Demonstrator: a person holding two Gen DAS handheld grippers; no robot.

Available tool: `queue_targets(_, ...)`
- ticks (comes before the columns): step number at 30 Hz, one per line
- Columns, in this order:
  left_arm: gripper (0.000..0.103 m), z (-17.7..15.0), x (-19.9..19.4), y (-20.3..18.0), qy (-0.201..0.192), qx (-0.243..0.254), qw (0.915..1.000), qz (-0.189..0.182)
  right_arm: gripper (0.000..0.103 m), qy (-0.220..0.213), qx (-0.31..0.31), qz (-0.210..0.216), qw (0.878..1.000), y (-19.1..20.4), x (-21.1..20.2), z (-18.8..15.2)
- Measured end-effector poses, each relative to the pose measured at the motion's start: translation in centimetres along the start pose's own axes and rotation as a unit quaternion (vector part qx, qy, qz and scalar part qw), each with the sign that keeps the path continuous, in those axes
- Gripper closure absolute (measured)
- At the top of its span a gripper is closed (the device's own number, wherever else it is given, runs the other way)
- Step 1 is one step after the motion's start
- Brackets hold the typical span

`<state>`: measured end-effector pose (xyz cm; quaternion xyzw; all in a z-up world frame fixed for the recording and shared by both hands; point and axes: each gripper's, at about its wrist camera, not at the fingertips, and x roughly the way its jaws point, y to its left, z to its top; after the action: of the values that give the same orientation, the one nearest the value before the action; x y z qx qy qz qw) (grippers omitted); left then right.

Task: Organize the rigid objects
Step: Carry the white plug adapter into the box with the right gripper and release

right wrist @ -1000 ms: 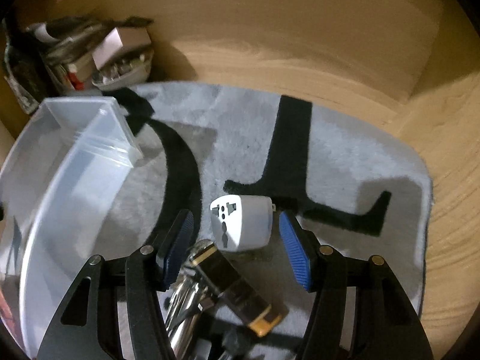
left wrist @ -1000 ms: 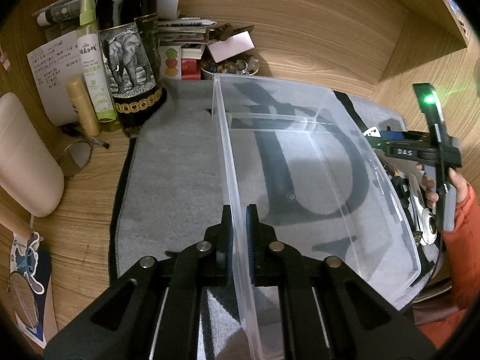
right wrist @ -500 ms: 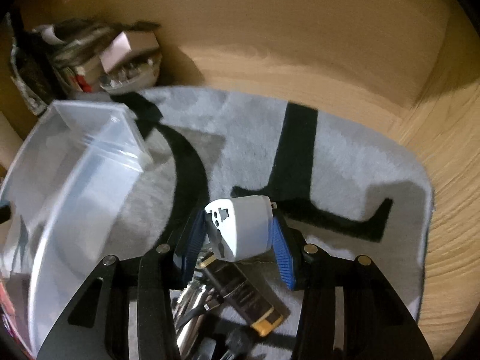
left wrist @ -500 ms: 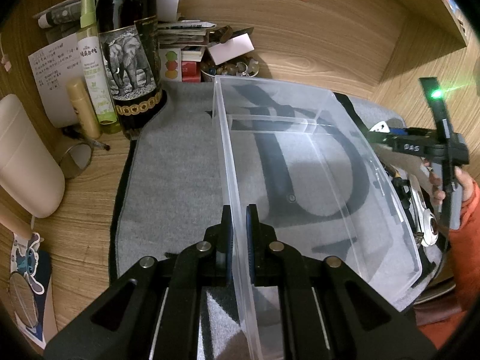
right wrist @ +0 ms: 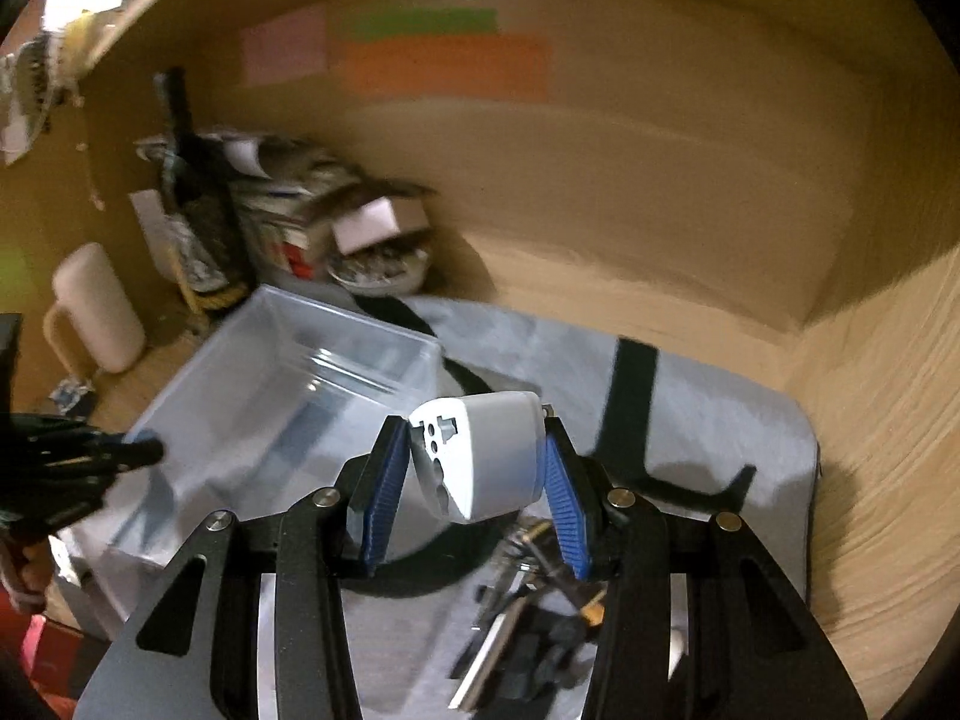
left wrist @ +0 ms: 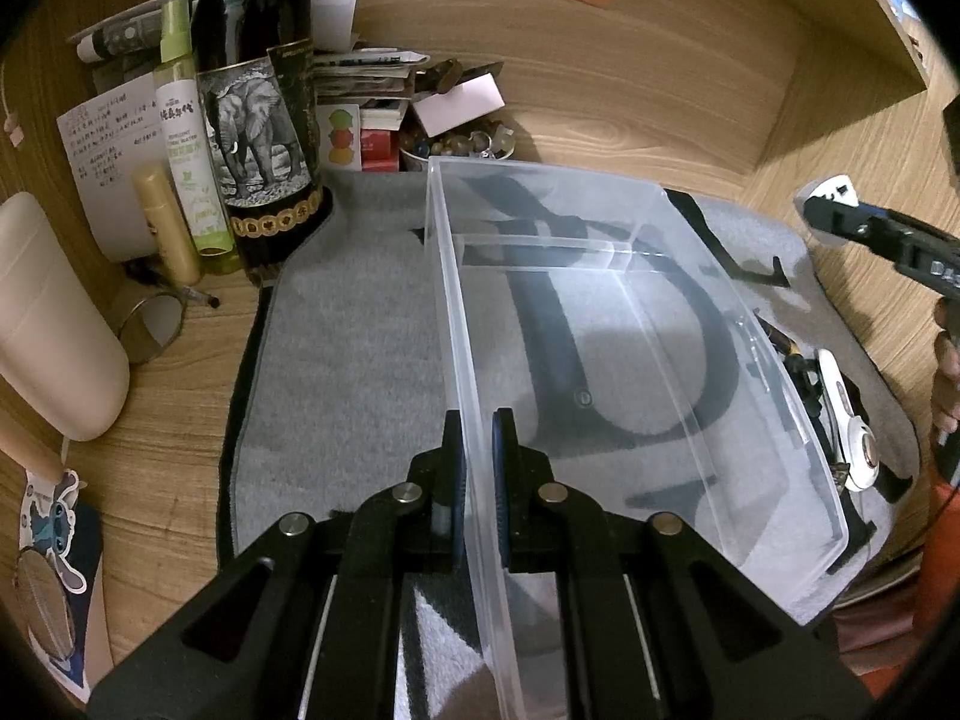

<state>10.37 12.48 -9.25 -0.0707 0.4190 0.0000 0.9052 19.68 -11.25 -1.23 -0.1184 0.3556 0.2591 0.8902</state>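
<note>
A clear plastic bin (left wrist: 708,312) sits on a grey mat with black letters (left wrist: 354,348). My left gripper (left wrist: 478,468) is shut on the bin's near left wall. My right gripper (right wrist: 477,480) is shut on a white travel adapter (right wrist: 486,456) and holds it in the air above the mat, to the right of the bin (right wrist: 282,396). In the left wrist view the right gripper (left wrist: 840,213) shows at the far right with the adapter (left wrist: 831,192) at its tip. Several small items (right wrist: 528,618) lie on the mat below the right gripper.
A dark bottle with an elephant label (left wrist: 258,120), a green spray bottle (left wrist: 189,138), a small tube (left wrist: 165,222), papers, boxes and a bowl of trinkets (left wrist: 462,147) crowd the back left. A cream mug (left wrist: 48,324) stands at the left. Wooden walls close the back and right.
My right gripper closed on the white adapter and lifted it off the mat, up and toward the bin. My left gripper kept its hold on the bin wall.
</note>
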Motion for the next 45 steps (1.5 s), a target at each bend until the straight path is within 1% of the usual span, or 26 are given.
queue_targets(5, 0.095, -0.1, 0.0, 0.1, -0.003, -0.001, 1.0, -0.002, 0.062, -0.018, -0.015, 0.017, 1.0, 2.5, -0.9, 0.3)
queue_targets(11, 0.095, -0.1, 0.0, 0.0, -0.007, 0.0, 1.0, -0.001, 0.062, -0.015, -0.035, 0.043, 0.998, 5.4, -0.3, 0.4)
queue_targets(16, 0.095, -0.2, 0.0, 0.0, -0.009, 0.001, 1.0, 0.0, 0.062, 0.005, -0.05, 0.064, 0.997, 7.7, 1.4, 0.3)
queue_targets(21, 0.095, -0.3, 0.0, 0.0, -0.011, 0.003, 0.9999, -0.001, 0.062, 0.036, -0.069, 0.078, 0.994, 9.6, 3.4, 0.0)
queue_targets(27, 0.095, -0.3, 0.0, 0.1, -0.013, 0.002, 0.9999, -0.005, 0.062, 0.076, -0.095, 0.08, 0.989, 11.3, 5.5, -0.7)
queue_targets(33, 0.094, -0.3, 0.0, 0.1, -0.014, 0.004, 0.9998, -0.009, 0.062, 0.124, -0.123, 0.083, 0.981, 12.5, 7.1, -1.6)
queue_targets(36, 0.094, -0.3, 0.0, 0.1, -0.015, 0.006, 0.9998, -0.012, 0.062, 0.136, -0.128, 0.081, 0.979, 12.7, 7.5, -1.8)
queue_targets(40, 0.094, -0.3, 0.0, 0.2, -0.016, 0.006, 0.9997, -0.015, 0.062, 0.138, -0.122, 0.077, 0.98, 12.8, 7.8, -1.7)
queue_targets(41, 0.094, -0.3, 0.0, 0.2, -0.016, 0.006, 0.9997, -0.015, 0.061, 0.139, -0.121, 0.077, 0.98, 12.9, 7.9, -1.7)
queue_targets(43, 0.094, -0.3, 0.0, 0.2, -0.015, 0.007, 0.9997, -0.016, 0.055, 0.136, -0.116, 0.075, 0.981, 12.9, 7.8, -1.5)
queue_targets(44, 0.094, -0.3, 0.0, 0.2, -0.016, 0.008, 0.9997, -0.016, 0.048, 0.132, -0.114, 0.075, 0.982, 12.8, 7.7, -1.4)
queue_targets(45, 0.094, -0.3, 0.1, 0.2, -0.016, 0.008, 0.9997, -0.016, 0.043, 0.125, -0.112, 0.075, 0.983, 12.8, 7.4, -1.3)
